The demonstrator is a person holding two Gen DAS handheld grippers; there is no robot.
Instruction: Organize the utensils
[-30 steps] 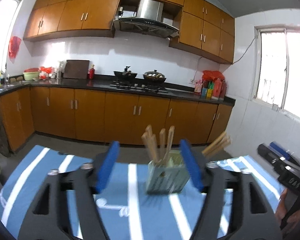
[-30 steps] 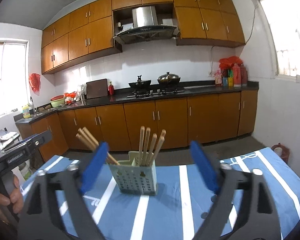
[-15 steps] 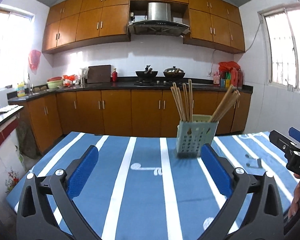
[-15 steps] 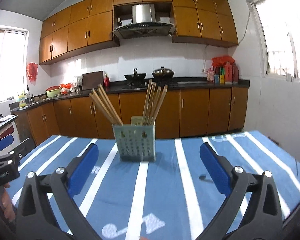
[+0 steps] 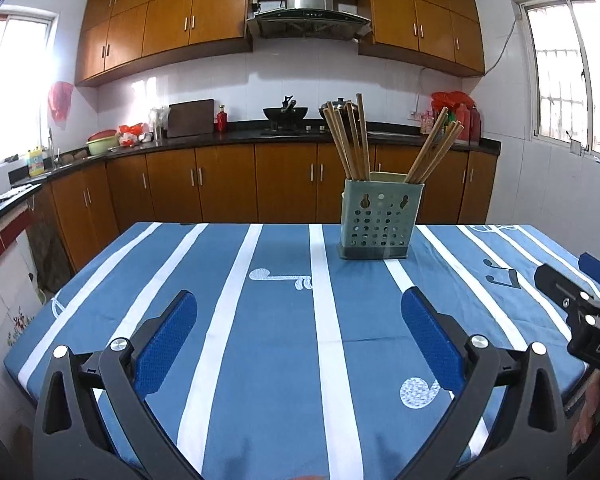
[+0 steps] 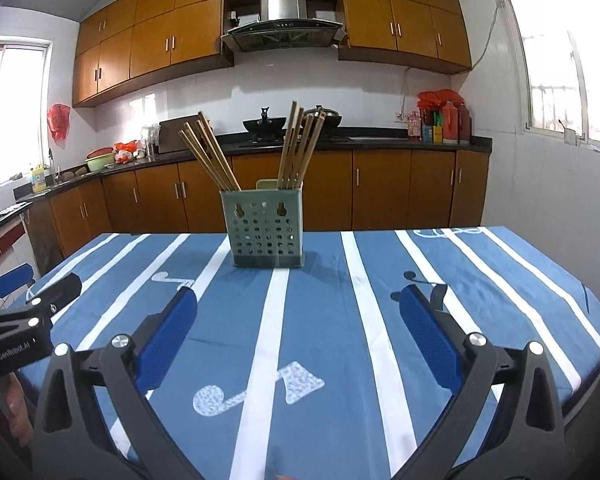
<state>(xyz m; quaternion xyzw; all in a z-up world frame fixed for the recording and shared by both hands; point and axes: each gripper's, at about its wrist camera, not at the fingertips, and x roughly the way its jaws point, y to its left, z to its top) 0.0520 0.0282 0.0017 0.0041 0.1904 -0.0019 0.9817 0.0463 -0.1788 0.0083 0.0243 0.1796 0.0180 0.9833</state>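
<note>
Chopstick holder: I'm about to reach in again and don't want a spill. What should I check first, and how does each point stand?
1. Holder upright on the tablecloth: ok.
2. Chopsticks all inside the holder, in two bundles: ok.
3. Left gripper open, nothing between its pads: ok.
4. Right gripper open, empty: ok.
5. Cloth between grippers and holder free of loose utensils: ok.
6. Chopsticks sorted by kind: cannot tell.

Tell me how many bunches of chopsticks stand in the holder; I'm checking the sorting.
2: one upright bunch at the green holder's right side, one leaning bunch at its left. Single sticks overlap, so some may be hidden.
</note>
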